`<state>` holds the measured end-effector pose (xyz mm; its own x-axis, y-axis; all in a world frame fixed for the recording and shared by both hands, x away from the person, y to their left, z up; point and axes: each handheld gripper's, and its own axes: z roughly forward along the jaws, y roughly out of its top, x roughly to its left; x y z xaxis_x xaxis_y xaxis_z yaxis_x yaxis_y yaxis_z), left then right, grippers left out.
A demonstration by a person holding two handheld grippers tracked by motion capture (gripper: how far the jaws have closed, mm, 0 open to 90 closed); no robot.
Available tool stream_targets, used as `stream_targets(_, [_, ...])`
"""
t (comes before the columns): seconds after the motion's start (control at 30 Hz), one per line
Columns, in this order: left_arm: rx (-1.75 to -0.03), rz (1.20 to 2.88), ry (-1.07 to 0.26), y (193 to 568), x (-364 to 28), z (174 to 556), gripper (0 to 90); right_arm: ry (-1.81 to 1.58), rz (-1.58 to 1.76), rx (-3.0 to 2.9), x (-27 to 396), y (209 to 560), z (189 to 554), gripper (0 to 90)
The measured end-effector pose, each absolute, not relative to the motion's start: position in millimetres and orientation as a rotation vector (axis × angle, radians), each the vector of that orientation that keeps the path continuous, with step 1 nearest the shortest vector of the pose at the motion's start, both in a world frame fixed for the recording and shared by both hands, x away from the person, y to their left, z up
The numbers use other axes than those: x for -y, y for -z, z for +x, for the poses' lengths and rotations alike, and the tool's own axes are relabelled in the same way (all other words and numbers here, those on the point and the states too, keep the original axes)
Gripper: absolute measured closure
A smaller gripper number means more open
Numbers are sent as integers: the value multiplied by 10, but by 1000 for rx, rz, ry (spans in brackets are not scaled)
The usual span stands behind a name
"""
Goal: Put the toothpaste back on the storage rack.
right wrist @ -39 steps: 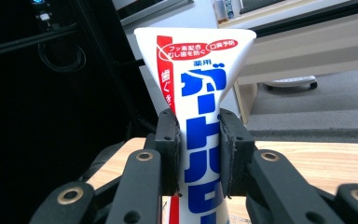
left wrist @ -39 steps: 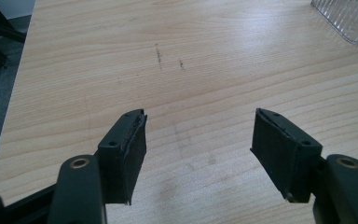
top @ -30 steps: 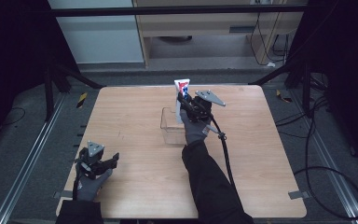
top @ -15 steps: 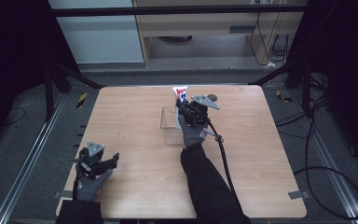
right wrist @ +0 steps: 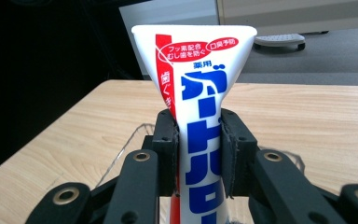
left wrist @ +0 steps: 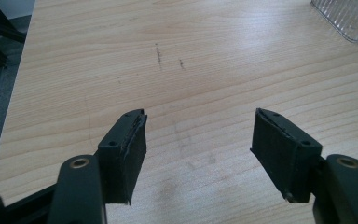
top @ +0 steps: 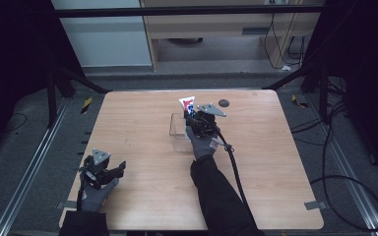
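From the high view, my right gripper (top: 193, 119) holds the toothpaste tube (top: 187, 104) upright at centre frame, over the clear plastic container (top: 179, 132); my hand hides the tube's lower end. It has shifted slightly left since a second ago. My left gripper (top: 112, 170) sits lower left on the counter (top: 138, 118).

In the left gripper view, the fingers (left wrist: 129, 149) stand wide apart, the container's corner (left wrist: 349, 21) cut off upper right.

In the right gripper view, the fingers (right wrist: 165, 149) pinch the tube (right wrist: 200, 102), its cap out of frame.

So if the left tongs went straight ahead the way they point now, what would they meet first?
Probably the bare wooden table: the open left tongs angle down at it. The clear container sits off to the right of that line.
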<state>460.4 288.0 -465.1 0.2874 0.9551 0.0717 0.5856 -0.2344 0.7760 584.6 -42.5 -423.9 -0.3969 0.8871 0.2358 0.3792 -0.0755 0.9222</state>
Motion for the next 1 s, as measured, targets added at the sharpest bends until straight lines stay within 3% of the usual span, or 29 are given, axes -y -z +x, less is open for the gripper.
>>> stream_targets(0.47, [-1375, 1927, -739, 4657, -2875, 4605, 342, -1398, 1364, -1860, 454, 4357, 5746, 689])
stream_targets(1.0, [-1372, 1933, -738, 4659, -2868, 4603, 342, -1333, 1298, -1925, 410, 4356, 5690, 597])
